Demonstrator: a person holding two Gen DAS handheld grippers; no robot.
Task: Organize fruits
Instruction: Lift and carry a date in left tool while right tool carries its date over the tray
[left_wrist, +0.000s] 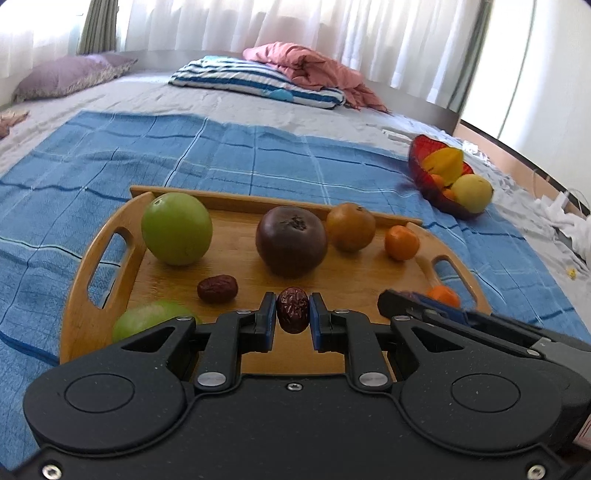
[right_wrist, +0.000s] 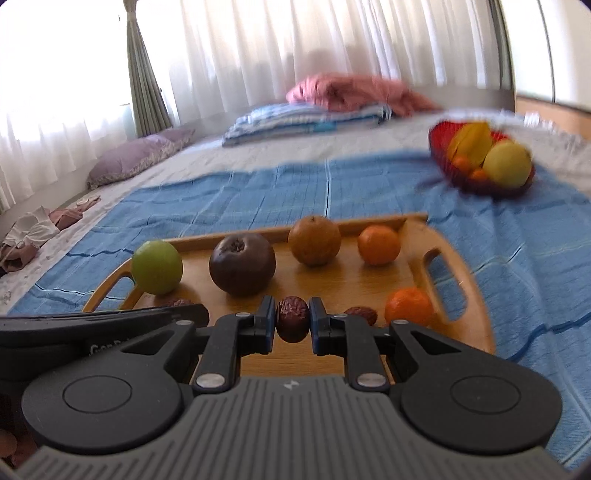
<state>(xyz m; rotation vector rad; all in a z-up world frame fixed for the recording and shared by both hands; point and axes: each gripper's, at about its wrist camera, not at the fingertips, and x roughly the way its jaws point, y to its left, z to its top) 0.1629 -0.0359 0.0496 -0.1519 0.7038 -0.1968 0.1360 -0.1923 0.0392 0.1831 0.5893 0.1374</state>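
Left gripper (left_wrist: 293, 314) is clamped on a wrinkled, dark red oval date (left_wrist: 293, 309), long axis upright, held over the near edge of the smooth wooden tray (left_wrist: 258, 206). Right gripper (right_wrist: 293, 320) is likewise clamped on a second date (right_wrist: 293, 319), also wrinkled, long axis upright, above the same tray. A loose date (left_wrist: 217, 288) lies flat on the tray, long axis sideways. A glossy red bowl (left_wrist: 417, 155) of fruit sits well apart on the blue checked cloth (left_wrist: 221, 147).
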